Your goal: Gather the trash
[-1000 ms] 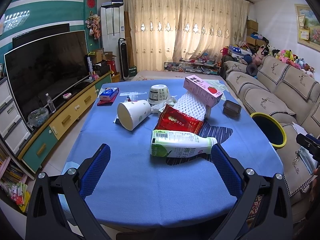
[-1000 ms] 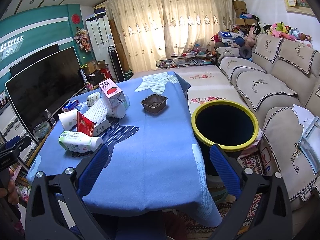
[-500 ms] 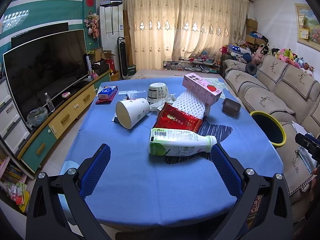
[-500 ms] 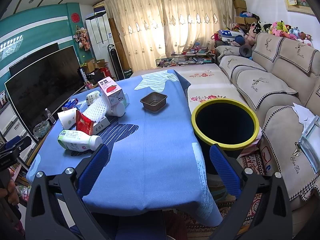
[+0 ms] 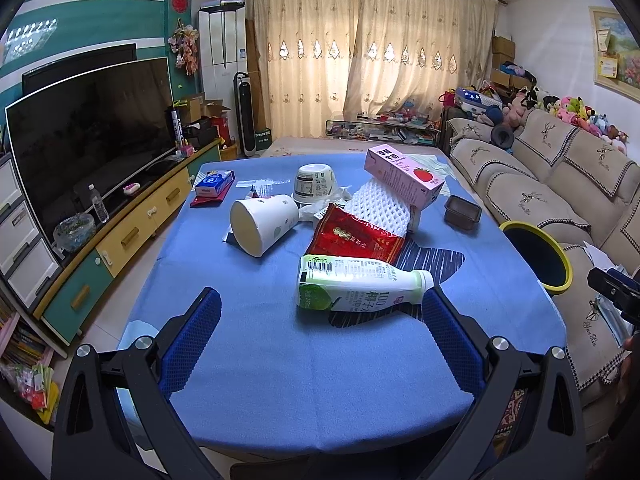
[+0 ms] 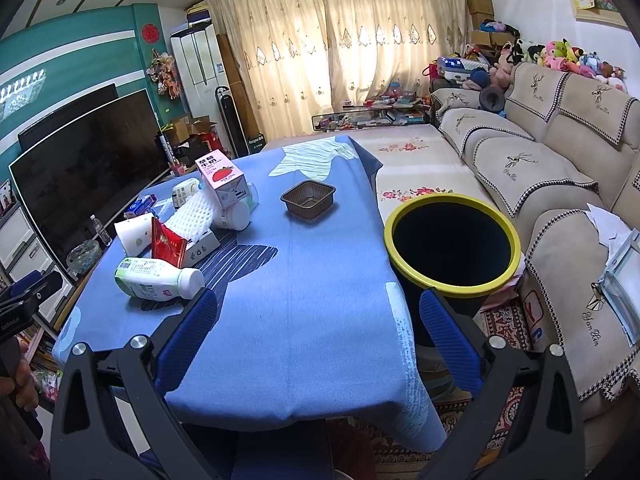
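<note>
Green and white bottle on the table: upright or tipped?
Tipped. The bottle lies on its side on the blue tablecloth, white cap pointing toward the bin.

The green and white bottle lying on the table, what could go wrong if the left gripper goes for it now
1. The bottle lies on its side, so it may roll away if a finger nudges it.
2. The red packet sits right behind it and could get caught or dragged in the open left gripper.
3. The trash bin stands beside the table, not under it, so a short carry could drop the bottle on the floor.
</note>
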Demonstrator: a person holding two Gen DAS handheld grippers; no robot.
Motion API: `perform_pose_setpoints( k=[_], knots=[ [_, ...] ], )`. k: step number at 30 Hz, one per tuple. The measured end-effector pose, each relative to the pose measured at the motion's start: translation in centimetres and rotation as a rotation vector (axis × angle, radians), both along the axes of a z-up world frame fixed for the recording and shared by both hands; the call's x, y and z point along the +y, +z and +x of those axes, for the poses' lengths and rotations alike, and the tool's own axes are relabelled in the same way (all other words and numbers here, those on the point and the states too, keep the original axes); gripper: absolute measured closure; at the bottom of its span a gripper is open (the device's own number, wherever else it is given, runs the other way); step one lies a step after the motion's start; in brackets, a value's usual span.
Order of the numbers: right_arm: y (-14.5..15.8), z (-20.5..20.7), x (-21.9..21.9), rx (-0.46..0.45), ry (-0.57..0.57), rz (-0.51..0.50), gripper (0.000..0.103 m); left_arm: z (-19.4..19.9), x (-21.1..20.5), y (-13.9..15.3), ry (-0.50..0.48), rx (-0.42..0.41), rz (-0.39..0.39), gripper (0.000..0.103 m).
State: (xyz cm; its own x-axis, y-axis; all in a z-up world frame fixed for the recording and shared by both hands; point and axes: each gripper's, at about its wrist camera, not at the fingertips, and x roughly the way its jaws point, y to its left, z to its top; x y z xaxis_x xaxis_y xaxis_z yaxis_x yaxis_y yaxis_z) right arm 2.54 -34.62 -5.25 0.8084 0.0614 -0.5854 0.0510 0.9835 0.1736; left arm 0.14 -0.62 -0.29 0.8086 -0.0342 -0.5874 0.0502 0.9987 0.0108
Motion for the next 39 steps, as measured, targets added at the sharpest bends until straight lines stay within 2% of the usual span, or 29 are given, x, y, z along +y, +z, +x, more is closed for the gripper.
perform_pose_setpoints(
  k=[14,24,32,39],
  knots=[
    [0.0,0.1,-0.1,0.003,-0.002,-0.001,0.006,0.1,0.0,-0.1,-0.001,0.001,0.001,0.004],
    [-0.7,1.1,-0.7,0.029,-0.013,0.003,0.006,1.6,-0.5,-0.5,-0.01,0.015,0.006,0.004],
    [-2.3,5.3,-0.6,0.077,0.003,-0.019,0.006,4.2,-0.2,-1.4,-0.002,0.026,-0.005,0.004],
    [-3.9,13.3,-0.4,0.119,0.067,-0.052,0.006,7.3,0.5,-2.5,0.007,0.032,-0.032,0.004]
  ],
)
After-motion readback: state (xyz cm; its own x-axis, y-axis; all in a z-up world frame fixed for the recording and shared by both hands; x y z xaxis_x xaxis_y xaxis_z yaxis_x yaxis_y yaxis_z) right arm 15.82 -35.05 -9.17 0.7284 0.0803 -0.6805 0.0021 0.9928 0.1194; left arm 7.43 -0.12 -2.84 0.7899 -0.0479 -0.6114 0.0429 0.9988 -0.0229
